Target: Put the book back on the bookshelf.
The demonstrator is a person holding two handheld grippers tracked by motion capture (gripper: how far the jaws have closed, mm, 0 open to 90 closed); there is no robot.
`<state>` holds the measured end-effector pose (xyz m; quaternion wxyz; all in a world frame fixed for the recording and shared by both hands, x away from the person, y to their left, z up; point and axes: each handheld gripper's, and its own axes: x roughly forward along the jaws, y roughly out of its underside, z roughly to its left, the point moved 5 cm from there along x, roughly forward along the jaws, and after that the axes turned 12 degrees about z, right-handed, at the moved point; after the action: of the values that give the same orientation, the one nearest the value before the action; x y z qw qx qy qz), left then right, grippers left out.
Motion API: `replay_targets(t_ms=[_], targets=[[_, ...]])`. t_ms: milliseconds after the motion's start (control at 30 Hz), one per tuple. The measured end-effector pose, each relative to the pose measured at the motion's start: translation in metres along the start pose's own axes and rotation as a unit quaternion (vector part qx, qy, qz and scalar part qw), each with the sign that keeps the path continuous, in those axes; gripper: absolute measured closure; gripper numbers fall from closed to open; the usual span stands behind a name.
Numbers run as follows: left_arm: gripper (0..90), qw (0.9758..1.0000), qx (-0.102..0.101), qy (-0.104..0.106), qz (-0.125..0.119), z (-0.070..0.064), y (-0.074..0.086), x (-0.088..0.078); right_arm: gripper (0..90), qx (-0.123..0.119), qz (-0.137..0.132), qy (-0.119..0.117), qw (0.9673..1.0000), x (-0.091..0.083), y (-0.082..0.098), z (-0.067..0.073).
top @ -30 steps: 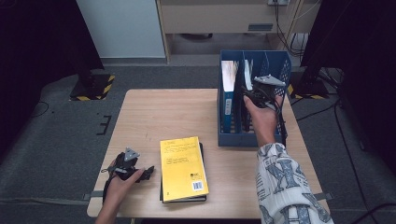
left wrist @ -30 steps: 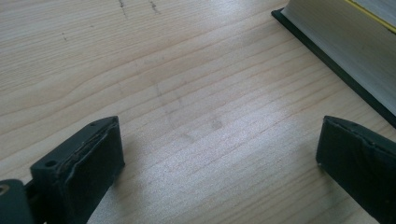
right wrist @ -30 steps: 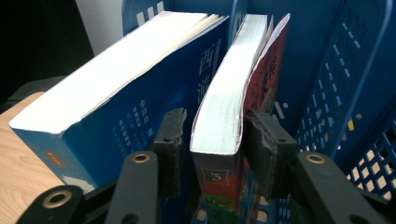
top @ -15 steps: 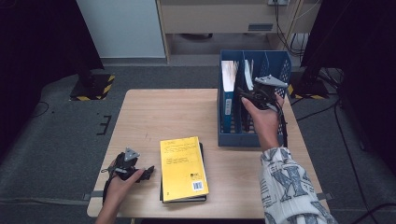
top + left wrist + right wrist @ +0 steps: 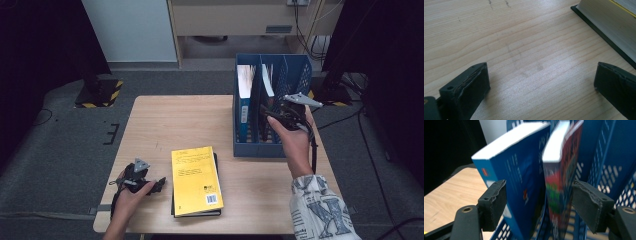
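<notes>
Since a second ago, from the high view, your right gripper (image 5: 272, 120) has slid back from the blue file rack (image 5: 272, 150), its jaws just opening. Its own view shows them released around the red book (image 5: 560, 192), which leans and could topple. Your left gripper (image 5: 541, 87) gapes empty beside the yellow book (image 5: 196, 180).
</notes>
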<state>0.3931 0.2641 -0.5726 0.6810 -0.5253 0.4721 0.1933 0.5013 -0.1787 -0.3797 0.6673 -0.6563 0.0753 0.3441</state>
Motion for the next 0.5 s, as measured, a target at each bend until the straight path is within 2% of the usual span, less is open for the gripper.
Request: replay_targets(t_ms=[167, 300, 400, 500], targets=[[0.0, 1.0, -0.003, -0.001, -0.001, 0.0, 0.0, 0.0, 26.2, 0.002, -0.002, -0.007, 1.0, -0.006, 0.01, -0.001], [0.0, 1.0, -0.006, -0.002, -0.001, 0.0, 0.0, 0.0, 23.4, -0.018, 0.006, -0.005, 0.9998, -0.008, 0.017, 0.003], [0.0, 1.0, -0.007, -0.003, -0.001, -0.001, 0.0, 0.0, 21.4, -0.025, 0.005, -0.013, 0.9996, -0.009, 0.023, 0.008], [0.0, 1.0, -0.006, -0.003, -0.001, -0.001, 0.0, 0.0, 19.3, -0.045, 0.026, -0.012, 0.9985, -0.008, 0.033, 0.013]])
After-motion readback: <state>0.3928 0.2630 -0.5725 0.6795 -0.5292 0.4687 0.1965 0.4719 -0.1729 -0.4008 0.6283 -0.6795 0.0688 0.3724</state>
